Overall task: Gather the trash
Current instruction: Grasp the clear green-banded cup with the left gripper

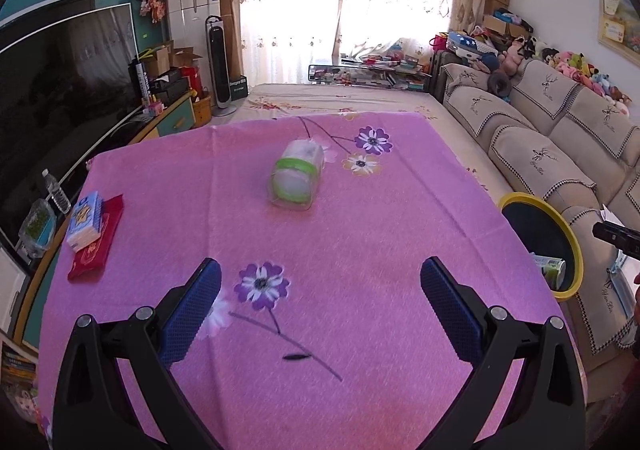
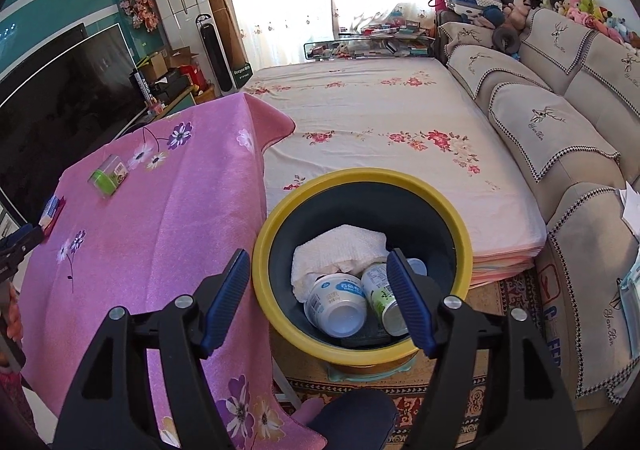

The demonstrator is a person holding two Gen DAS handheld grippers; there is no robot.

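A clear plastic jar with a green lid (image 1: 295, 177) lies on its side on the pink flowered tablecloth (image 1: 360, 234); it also shows in the right wrist view (image 2: 108, 175). My left gripper (image 1: 320, 306) is open and empty, well short of the jar. A yellow-rimmed dark bin (image 2: 362, 350) stands right of the table, holding a white paper towel (image 2: 340, 250), a white cup (image 2: 338, 304) and a green can (image 2: 382, 298). My right gripper (image 2: 318, 300) is open and empty above the bin. The bin also shows in the left wrist view (image 1: 572, 246).
A blue-and-white tissue pack (image 1: 85, 220) lies on a red packet (image 1: 96, 246) at the table's left edge. A TV (image 1: 60, 90) stands to the left, a bed (image 2: 380, 122) behind, a sofa (image 2: 568, 154) on the right.
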